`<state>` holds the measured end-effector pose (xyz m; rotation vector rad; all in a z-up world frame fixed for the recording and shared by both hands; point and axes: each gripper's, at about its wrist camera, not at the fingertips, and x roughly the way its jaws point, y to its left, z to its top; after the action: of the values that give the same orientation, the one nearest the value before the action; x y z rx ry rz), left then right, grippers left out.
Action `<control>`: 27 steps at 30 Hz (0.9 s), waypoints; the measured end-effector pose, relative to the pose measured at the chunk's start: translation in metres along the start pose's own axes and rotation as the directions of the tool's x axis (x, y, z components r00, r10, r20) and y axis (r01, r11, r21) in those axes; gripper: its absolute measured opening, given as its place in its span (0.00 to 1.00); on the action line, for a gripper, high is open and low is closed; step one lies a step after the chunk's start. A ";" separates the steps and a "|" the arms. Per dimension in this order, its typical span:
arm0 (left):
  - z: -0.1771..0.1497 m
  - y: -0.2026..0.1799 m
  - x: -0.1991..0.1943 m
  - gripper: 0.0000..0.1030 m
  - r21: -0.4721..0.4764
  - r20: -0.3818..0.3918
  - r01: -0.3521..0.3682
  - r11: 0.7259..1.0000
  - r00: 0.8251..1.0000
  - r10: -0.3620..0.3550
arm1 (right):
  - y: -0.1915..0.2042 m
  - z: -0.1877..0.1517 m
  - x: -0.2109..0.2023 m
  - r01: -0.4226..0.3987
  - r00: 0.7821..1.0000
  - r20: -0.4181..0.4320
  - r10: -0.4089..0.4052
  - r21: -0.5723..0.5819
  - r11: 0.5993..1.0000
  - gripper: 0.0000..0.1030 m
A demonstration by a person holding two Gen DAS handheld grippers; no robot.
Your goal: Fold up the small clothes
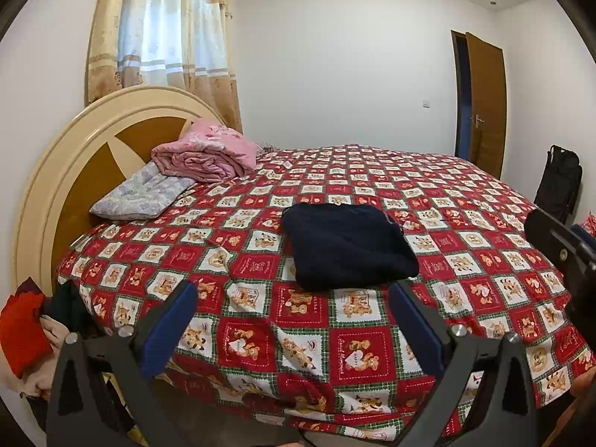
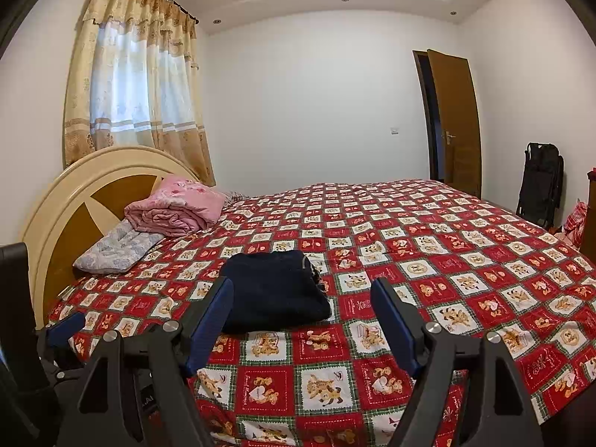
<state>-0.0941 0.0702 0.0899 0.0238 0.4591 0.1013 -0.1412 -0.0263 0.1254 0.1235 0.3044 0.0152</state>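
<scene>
Dark navy knitted garment (image 1: 348,244), already folded into thick rectangle, lies at centre of frame on red patchwork bedspread with teddy-bear squares (image 1: 465,201).

Left gripper (image 1: 294,329): blue-padded fingers wide apart, nothing between them, low in frame, near garment's front edge, not touching.

Right gripper (image 2: 301,322): fingers also apart, holding nothing.

Judgement: fold looks finished. Next step probably moving the bundle aside or fetching the next piece from heap of red and beige clothes (image 1: 26,339) at lower left. If lifting, pinch all layers together at the thick edge so bundle does not open.

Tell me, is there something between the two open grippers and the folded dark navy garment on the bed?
Nothing visible. Only bare red patterned bedspread lies between the left gripper, the right gripper and the folded dark navy garment.
</scene>
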 end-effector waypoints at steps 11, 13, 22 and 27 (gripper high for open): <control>0.000 0.000 0.000 1.00 -0.001 -0.001 0.000 1.000 1.000 0.000 | -0.001 0.000 0.001 -0.004 1.000 -0.002 0.004 0.002 1.000 0.75; 0.000 0.000 0.000 1.00 -0.002 -0.001 -0.001 1.000 1.000 0.001 | -0.001 0.000 0.001 -0.003 1.000 -0.001 0.003 0.003 1.000 0.75; -0.001 0.000 0.000 1.00 -0.004 -0.002 -0.004 1.000 1.000 0.004 | 0.000 0.001 -0.001 -0.002 1.000 0.010 0.001 0.010 1.000 0.75; -0.004 -0.003 -0.002 1.00 -0.008 0.011 -0.029 1.000 1.000 0.029 | 0.002 0.001 -0.002 -0.001 1.000 0.015 0.001 0.013 1.000 0.75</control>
<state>-0.0973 0.0669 0.0873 0.0232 0.4474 0.1310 -0.1432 -0.0243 0.1271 0.1369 0.2898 0.0129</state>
